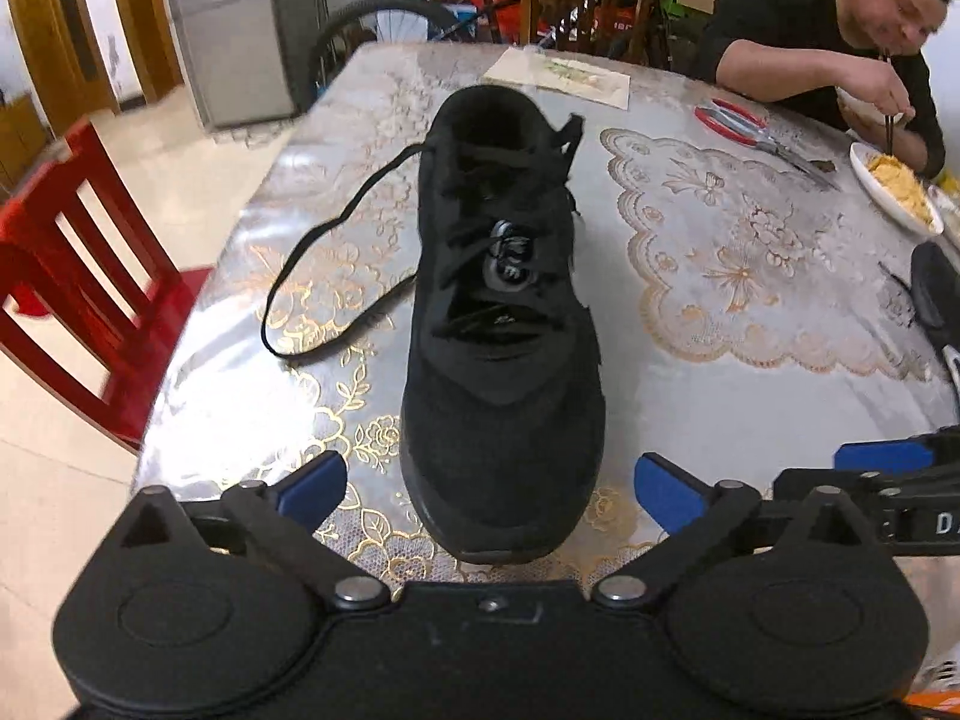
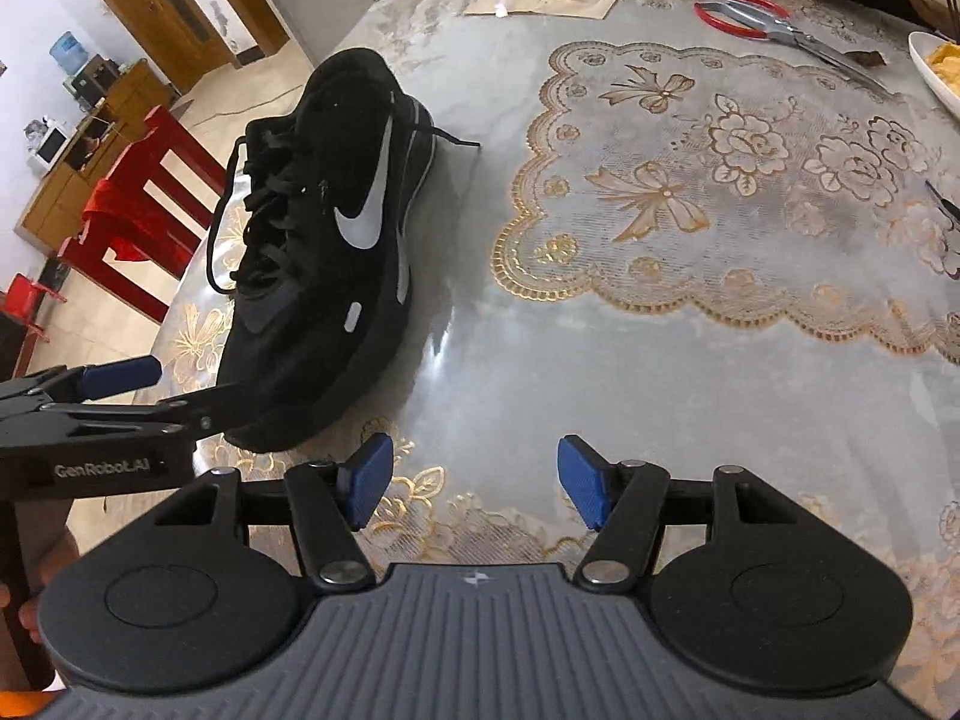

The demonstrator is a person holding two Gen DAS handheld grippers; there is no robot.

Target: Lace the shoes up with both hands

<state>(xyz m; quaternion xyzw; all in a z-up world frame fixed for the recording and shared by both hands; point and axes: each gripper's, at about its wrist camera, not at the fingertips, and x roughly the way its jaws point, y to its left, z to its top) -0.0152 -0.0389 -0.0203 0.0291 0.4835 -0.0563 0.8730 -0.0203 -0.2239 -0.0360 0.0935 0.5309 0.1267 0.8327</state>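
Nearest to me are my own two claws, and both stand open with nothing between the pads: my left gripper (image 1: 491, 489) has its blue fingertips (image 1: 315, 489) spread wide to either side of the shoe's toe without touching it, and my right gripper (image 2: 474, 480) holds its blue pads (image 2: 366, 480) apart over bare tablecloth, just to the right of the shoe. Beneath everything spreads the round dining table (image 1: 690, 384) under a clear plastic sheet over grey-and-gold floral lace. A person in a black top (image 1: 804, 30) sits at its far right edge, eating with chopsticks. Off the table's left side stands a red wooden chair (image 1: 78, 276) on a pale tiled floor. On the table, right in front of my left claw, sits the black low-top sneaker (image 1: 504, 360), toe toward me and upright on its sole; from my right claw's view it lies to the left and shows a white swoosh (image 2: 366, 210) on its side. Its black flat lace (image 1: 312, 240) is threaded loosely across the tongue, with one long end looping out over the tablecloth on the shoe's left side, while the other end (image 2: 459, 141) pokes out onto the table near the heel. Farther off to the right lies a white oval plate of yellow food (image 1: 894, 186) in front of the eater, then red-handled steel scissors (image 1: 756, 132), and a pale printed paper sheet (image 1: 564, 75) near the table's far edge.
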